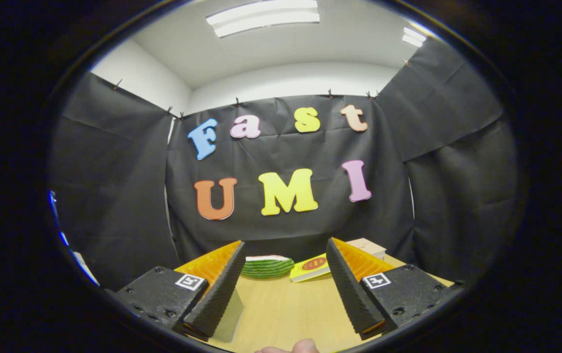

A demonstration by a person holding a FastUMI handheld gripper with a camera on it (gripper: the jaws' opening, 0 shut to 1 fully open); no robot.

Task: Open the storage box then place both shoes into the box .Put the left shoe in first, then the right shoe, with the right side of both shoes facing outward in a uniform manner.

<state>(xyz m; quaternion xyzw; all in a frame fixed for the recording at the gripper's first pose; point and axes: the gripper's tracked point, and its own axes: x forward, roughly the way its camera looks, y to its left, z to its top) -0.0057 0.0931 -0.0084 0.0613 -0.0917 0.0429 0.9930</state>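
Currently, I am holding the gripper (285,282) level above the wooden table (281,314), with its two fingers standing well apart and nothing between them. The left finger's black ribbed pad (217,294) and the right finger's black ribbed pad (347,289) are both facing inward over bare tabletop, and neither is touching any object. Orange backing is showing behind each pad, and a square marker is sitting on each black finger mount.

Taking the table as the reference, a green striped, watermelon-slice-shaped item (267,266) is lying at its far edge, beyond the fingers and between their tips. Just beside that item, toward the right finger, a yellow book-like object (310,268) with a red oval on its cover is lying flat on the table. Farther along the far edge, behind the right finger, the corner of a light cardboard box (370,246) is showing; I cannot tell whether it is the storage box, or whether it is open. At the near edge of the table, part of my hand (295,347) is showing below the fingers. Black cloth is hanging behind the table.
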